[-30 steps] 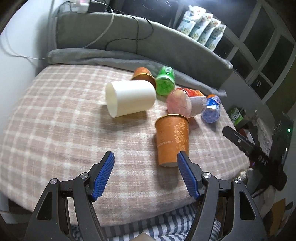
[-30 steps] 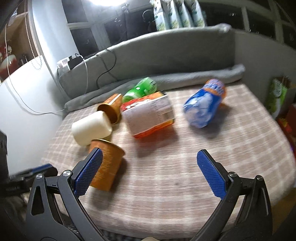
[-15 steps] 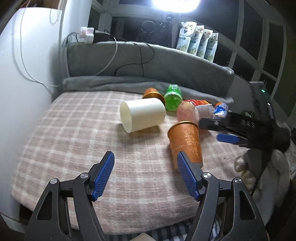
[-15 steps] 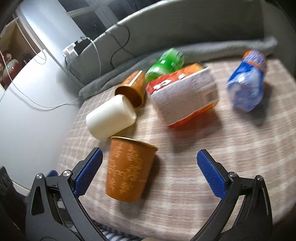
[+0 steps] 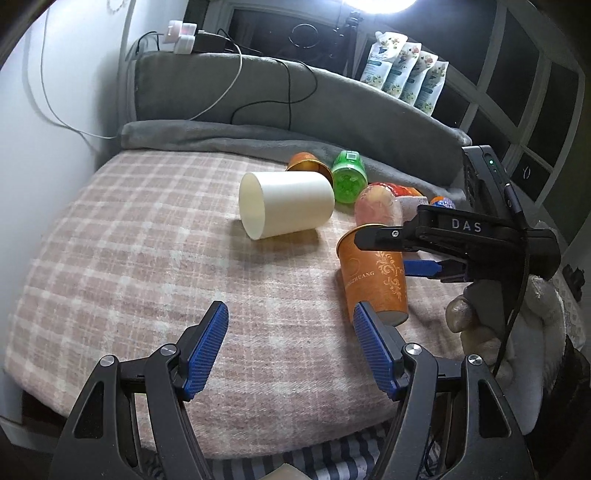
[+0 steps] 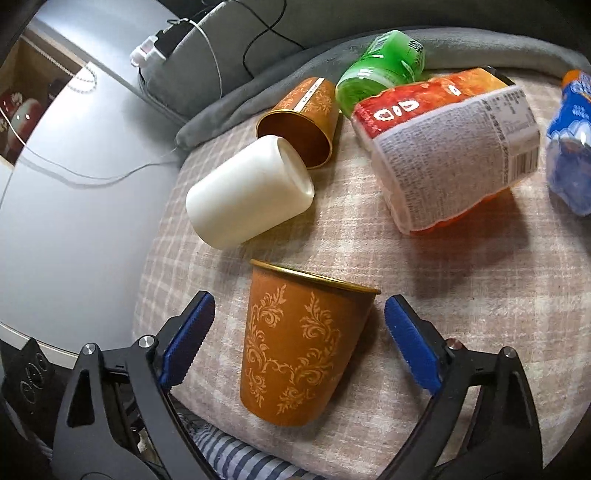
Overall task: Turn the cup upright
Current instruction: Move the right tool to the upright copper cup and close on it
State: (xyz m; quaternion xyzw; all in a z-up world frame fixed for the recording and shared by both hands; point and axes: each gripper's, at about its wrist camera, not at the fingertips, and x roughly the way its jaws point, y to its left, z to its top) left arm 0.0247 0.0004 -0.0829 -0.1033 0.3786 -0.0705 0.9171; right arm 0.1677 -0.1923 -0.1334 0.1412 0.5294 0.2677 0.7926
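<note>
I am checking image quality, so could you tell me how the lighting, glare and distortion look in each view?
Left wrist view: a bright lamp blows out at the top edge; fisheye bends the window frames. Right wrist view: sharp, evenly lit, the snack bag casts a soft shadow on the blanket; edges curve strongly.

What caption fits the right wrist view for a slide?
Open right gripper straddles an upright orange cup; white cup lies tipped beyond.
</note>
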